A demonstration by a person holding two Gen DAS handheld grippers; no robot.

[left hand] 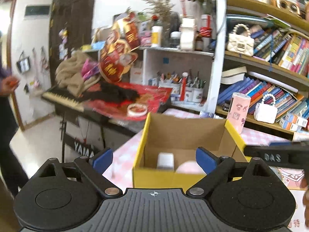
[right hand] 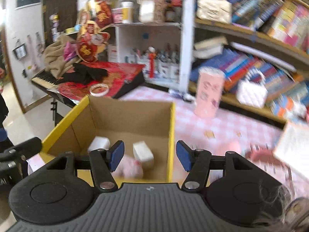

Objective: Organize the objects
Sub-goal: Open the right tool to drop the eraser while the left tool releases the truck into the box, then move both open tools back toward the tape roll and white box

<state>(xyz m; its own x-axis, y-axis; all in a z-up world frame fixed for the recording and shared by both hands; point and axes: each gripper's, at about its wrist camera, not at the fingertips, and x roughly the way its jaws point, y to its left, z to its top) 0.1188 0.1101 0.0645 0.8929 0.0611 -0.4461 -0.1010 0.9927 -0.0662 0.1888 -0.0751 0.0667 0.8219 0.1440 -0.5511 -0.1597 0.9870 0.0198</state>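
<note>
A yellow cardboard box [left hand: 141,145] [right hand: 171,123] stands open on the pink checked table. Inside it lie a white block [left hand: 165,160] [right hand: 99,144], a second white block [right hand: 143,153] and a soft pink thing [left hand: 190,167] [right hand: 128,167]. My left gripper [left hand: 154,159] hovers in front of the box, its blue pads wide apart with nothing between them. My right gripper [right hand: 149,155] is open too, its jaws straddling the box's right wall without touching it. The right gripper's black arm [left hand: 276,155] crosses the right of the left wrist view.
A pink cylinder [left hand: 238,112] [right hand: 209,90] stands behind the box by the bookshelves [left hand: 270,61]. A keyboard [left hand: 63,96] piled with cloth and red packaging sits at the left. Pink items [right hand: 266,158] lie on the table right of the box. A person [left hand: 5,81] stands far left.
</note>
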